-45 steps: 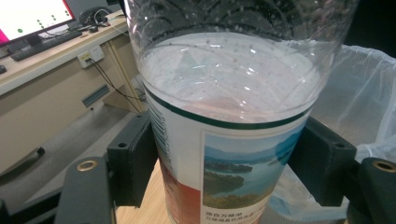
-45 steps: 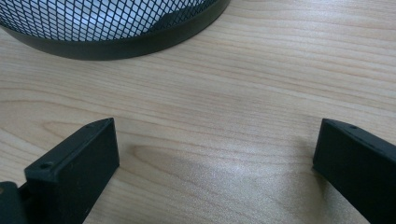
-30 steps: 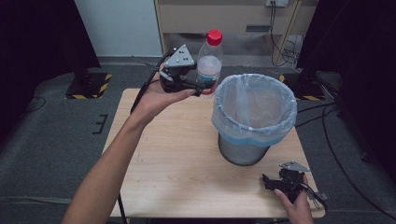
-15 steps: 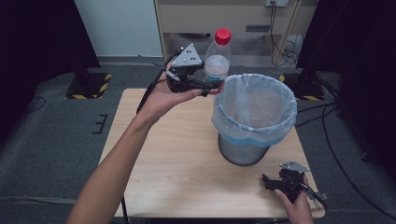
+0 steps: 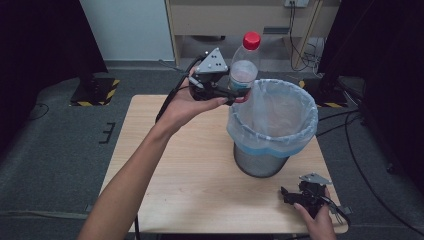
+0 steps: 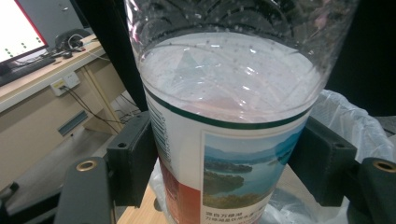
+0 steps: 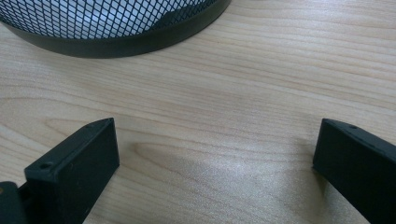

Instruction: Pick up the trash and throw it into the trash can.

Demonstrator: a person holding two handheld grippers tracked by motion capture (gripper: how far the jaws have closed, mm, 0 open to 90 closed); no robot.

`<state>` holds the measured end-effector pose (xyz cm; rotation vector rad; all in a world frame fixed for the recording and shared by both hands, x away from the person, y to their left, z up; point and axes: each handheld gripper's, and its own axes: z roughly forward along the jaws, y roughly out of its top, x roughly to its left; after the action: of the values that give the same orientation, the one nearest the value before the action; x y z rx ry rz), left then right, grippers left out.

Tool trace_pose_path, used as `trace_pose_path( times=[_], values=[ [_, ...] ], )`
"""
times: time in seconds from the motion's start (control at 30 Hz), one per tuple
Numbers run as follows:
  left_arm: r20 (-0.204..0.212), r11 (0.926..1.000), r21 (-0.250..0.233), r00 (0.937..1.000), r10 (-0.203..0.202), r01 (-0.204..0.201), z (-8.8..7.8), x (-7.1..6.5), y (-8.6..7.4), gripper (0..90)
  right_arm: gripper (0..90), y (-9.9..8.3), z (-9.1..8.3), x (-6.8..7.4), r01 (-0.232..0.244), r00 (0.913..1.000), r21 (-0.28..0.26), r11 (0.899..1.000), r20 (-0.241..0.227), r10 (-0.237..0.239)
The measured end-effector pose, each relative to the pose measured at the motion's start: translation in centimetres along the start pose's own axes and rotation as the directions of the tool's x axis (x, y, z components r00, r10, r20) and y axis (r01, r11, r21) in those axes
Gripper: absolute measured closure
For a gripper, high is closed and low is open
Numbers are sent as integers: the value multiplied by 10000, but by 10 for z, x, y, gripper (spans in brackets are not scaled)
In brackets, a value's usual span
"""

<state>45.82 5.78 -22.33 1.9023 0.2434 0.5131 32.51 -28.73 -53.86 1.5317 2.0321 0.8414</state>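
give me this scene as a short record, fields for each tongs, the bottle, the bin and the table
left tongs: shut on the bottle, held up in the air beside the bin's rim
right tongs: open, nothing between the jaws, low over the table near its front right corner
bottle: clear plastic, red cap, printed label, upright, gripped at the label
bin: black mesh, lined with a pale plastic bag, standing on the table
table: light wood

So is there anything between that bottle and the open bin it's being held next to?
Nothing visible. The left gripper holds the bottle upright by the bin's rim, and its bag-lined mouth is open.
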Motion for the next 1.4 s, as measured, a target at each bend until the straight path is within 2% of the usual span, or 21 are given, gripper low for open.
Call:
trace_pose_path(
  times=[0.4,0.6,1.07,1.4],
  values=[
    [279,9999,-126,9996,58,-54,15,-8,3,284,3,0,0,0,-42,10000,6,10000,-20,42],
    [464,9999,-35,9989,106,-104,25,-13,1,284,2,0,0,0,-21,10000,-3,10000,-24,21],
    [669,9997,239,9977,-63,47,41,-12,-6,282,3,-1,-1,0,26,10000,-18,10000,-37,-26],
    [808,9989,462,9967,-42,4,51,-12,-11,282,3,-1,-1,0,25,10000,-17,10000,-41,-25]
  ],
)
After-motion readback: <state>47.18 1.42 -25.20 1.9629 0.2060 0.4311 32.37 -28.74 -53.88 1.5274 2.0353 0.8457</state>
